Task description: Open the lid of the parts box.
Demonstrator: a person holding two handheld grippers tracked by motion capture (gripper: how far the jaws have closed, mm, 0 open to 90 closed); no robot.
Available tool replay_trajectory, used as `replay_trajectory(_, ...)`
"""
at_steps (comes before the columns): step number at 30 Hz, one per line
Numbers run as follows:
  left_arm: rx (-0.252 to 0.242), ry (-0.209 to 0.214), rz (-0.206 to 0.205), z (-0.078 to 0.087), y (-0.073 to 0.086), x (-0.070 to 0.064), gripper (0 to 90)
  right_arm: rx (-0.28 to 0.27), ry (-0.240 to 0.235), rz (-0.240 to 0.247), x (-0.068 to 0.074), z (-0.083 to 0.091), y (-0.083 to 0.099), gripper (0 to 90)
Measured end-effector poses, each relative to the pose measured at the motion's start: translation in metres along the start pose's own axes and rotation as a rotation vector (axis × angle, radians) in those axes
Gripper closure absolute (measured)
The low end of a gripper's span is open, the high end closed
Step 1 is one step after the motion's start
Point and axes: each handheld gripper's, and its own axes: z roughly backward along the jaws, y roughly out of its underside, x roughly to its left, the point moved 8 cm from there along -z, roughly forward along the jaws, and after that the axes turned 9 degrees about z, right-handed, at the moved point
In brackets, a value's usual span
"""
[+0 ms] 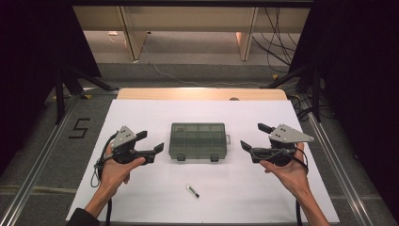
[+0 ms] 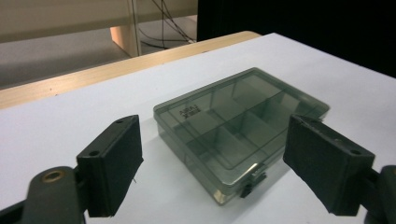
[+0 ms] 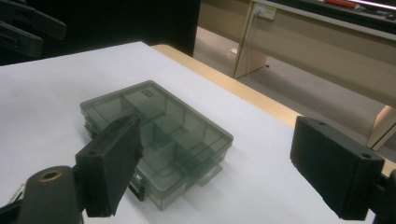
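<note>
Box: smoky grey see-through plastic organiser box [image 1: 198, 140], flat on the white worktop [image 1: 244, 188], about in the middle, between the two grippers.
Lid: closed, two dark latches on the near long edge in the high view, small tab on the right short edge.
Compartments: dividers visible through the lid, several small cells in rows; no contents recognisable inside, cells look bare as far as the tinted lid allows.
Lid marking: small printed text near one corner, too small to read.
Left gripper [image 1: 149, 142]: held in the left hand [image 1: 117, 165], to the left of the box, jaws pointing toward it, near but not touching.
Left jaws: wide apart, nothing between them; in the left gripper view the box [image 2: 240, 130] sits in the gap ahead of them, beyond the tips.
Right gripper [image 1: 252, 137]: held in the right hand [image 1: 289, 169], to the right of the box, also pointing toward it, apart from it.
Right jaws: spread wide, holding nothing; in the right gripper view the box [image 3: 156, 137] lies ahead, partly behind the left-side jaw.
Small item: short thin object [image 1: 192, 190], pale with a dark tip, loose on the worktop in front of the box, nearer to the person, well apart from both grippers; kind not possible to tell.
Worktop edge: light wooden strip [image 1: 202, 93] along the far side.
</note>
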Motion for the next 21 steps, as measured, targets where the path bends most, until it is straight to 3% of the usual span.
replay_trajectory(8,0.015,-0.042,0.018,-0.025,0.002,0.021,21.1,0.037,-0.028,-0.014,-0.011,-0.028,0.004,20.1)
replay_trajectory(11,0.038,-0.061,0.002,-0.036,0.004,0.030,21.7,0.042,-0.035,-0.020,-0.015,-0.041,0.009,22.9)
replay_trajectory(14,0.045,-0.067,0.024,-0.040,0.005,0.035,21.7,0.047,-0.025,-0.016,-0.019,-0.047,0.012,24.9)
replay_trajectory(15,0.051,-0.067,0.028,-0.042,0.006,0.036,21.7,0.072,-0.030,-0.036,-0.019,-0.048,0.015,25.6)
replay_trajectory(21,0.067,-0.072,0.033,-0.049,0.010,0.042,24.0,0.091,-0.022,-0.048,-0.024,-0.060,0.024,27.9)
